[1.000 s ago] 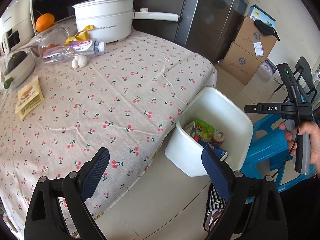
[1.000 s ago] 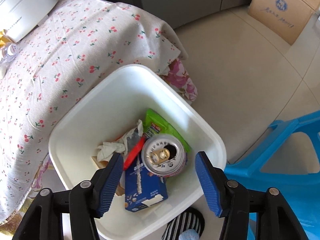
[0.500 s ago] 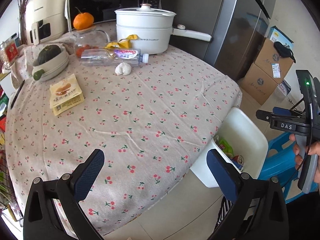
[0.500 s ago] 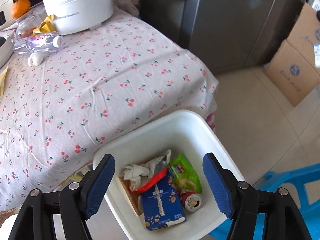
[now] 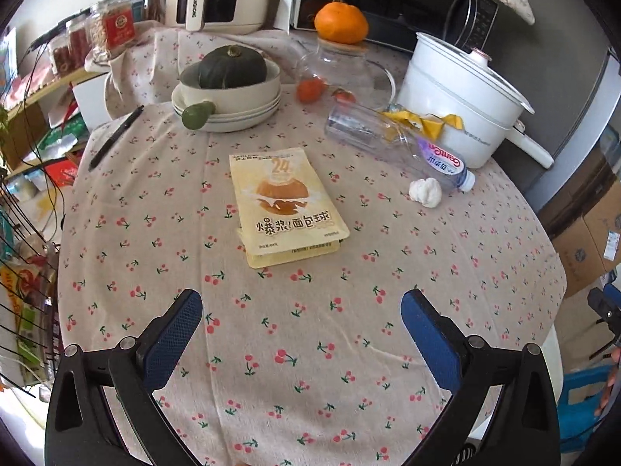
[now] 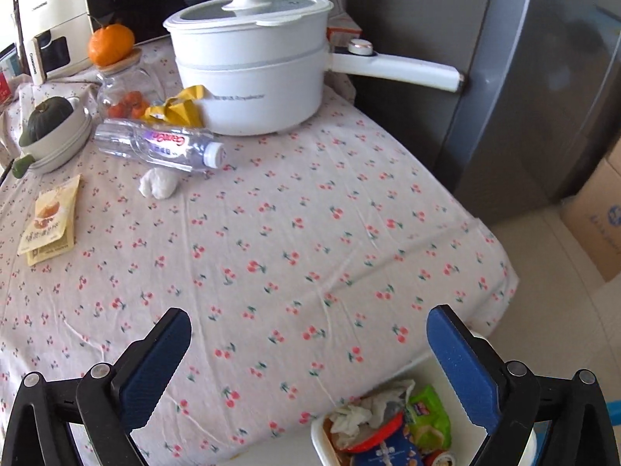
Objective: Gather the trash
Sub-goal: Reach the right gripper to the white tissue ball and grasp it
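On the cherry-print tablecloth lie a yellow snack packet (image 5: pixel 287 204) (image 6: pixel 48 219), an empty clear plastic bottle (image 5: pixel 392 143) (image 6: pixel 159 145), a crumpled white tissue (image 5: pixel 425 192) (image 6: pixel 158 184) and a yellow wrapper (image 5: pixel 427 122) (image 6: pixel 176 108) beside the pot. My left gripper (image 5: pixel 302 318) hovers open over the table, short of the packet, nothing between its fingers. My right gripper (image 6: pixel 308 339) is still opening, empty, above the table edge. Below it stands the white trash bin (image 6: pixel 322 437) holding wrappers, tissue and a can.
A white pot (image 6: pixel 252 73) with a long handle stands at the back. A bowl with a dark squash (image 5: pixel 229 81), a glass jar topped by an orange (image 5: pixel 341 58), a pen (image 5: pixel 116 136), an air fryer and a microwave line the far side. Cardboard boxes (image 6: pixel 597 225) sit on the floor right.
Both grippers swung away from the bin toward the table. The right jaws widened after leaving the can in the bin. The left view now centres on the snack packet.
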Tool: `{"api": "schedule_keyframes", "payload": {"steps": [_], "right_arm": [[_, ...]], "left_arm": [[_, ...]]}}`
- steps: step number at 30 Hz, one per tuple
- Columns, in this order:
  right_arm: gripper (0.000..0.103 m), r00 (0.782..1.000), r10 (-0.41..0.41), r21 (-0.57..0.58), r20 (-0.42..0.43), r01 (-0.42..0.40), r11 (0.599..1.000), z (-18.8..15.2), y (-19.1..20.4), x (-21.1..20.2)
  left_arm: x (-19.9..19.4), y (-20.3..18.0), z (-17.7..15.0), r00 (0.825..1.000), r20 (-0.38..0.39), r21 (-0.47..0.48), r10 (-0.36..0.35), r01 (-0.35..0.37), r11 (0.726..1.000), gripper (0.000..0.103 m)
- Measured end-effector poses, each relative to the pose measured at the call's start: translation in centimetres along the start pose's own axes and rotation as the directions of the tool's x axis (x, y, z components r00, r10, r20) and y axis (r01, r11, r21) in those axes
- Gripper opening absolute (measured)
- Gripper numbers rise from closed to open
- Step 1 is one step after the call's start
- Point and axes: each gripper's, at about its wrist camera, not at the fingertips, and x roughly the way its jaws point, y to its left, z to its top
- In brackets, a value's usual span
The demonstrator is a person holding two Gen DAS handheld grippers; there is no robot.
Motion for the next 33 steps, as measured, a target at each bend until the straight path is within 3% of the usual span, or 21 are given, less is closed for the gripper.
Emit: {"api": "schedule_keyframes", "payload": {"steps": [5,10,16,20,22,28,33], "right_arm": [[0.101,0.997,0.072,-0.011,-0.018,-0.072,0.997,1.8,2.8,3.5],[0.101,0.995,0.092,-0.053,-0.048,-0.094,0.994,2.9,4.8,7.2],[0.101,0.990,0.130,-0.042,-0.051,-0.132,0.990,4.7,6.2,10.6],[0.101,0.980,0.198,-0.002,-0.028,-0.198,0.980,5.7,7.5,12.7],[0.101,0.977,0.213,0.010,-0.025,-0.212,0.977,6.1,8.3,14.0],[0.098,0.979,0.203,-0.011,-0.031,-0.203,0.979,6.9,10.7,17.3],[0.081,0.978,0.206,-0.009,-0.032,-0.206,0.978,7.7,12.0,18.8]], "left_arm": [[4.7,0.2,2.7,0.998,-0.069,-0.034,-0.002,0.000,0.999,0.103],[8.1,0.0,5.1,0.997,-0.075,-0.072,0.001,-0.006,0.997,0.103],[11.4,0.7,5.4,0.991,-0.105,-0.058,0.085,-0.092,0.994,0.103],[12.1,1.9,4.5,0.986,-0.081,-0.066,0.146,-0.151,0.986,0.102],[11.8,2.2,4.2,0.986,-0.049,-0.057,0.158,-0.161,0.985,0.092],[10.8,3.1,3.9,0.996,0.000,-0.044,0.093,-0.093,0.995,0.064],[10.5,4.2,4.3,1.000,-0.028,-0.092,-0.011,0.009,0.996,0.063]]}}
